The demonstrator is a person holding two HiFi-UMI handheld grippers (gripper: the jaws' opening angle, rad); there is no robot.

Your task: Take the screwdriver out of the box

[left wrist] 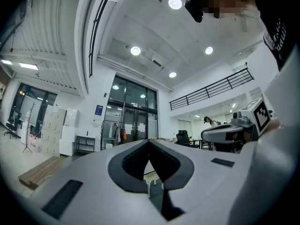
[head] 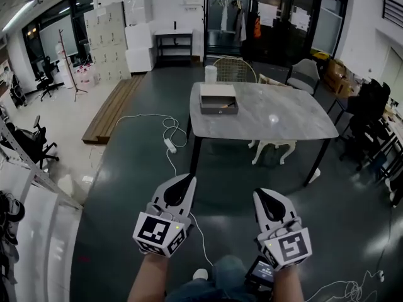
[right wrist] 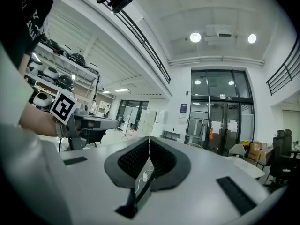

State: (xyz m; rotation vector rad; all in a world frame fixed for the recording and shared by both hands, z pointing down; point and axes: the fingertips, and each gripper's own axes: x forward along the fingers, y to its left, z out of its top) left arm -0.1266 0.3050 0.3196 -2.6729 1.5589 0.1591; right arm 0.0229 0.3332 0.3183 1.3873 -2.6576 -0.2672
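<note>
Bench (head: 264,115) far ahead across the dark floor, grey top, well apart from both hands. Open flat box (head: 218,98) on its left end, near a white cup (head: 210,74). Left gripper (head: 187,181) and right gripper (head: 260,195) low in front, side by side, both squeezed tight together, nothing between the jaws. Small dark and yellow thing inside the box by its near wall, likely the screwdriver (head: 228,106), too tiny to see well. Probably light, hard and stiff, with a smooth round handle, so easy to roll or slip. Best grabbed across the fat handle, not the thin metal end. Count: one bench, one box, two grippers, one cup, one screwdriver.
</note>
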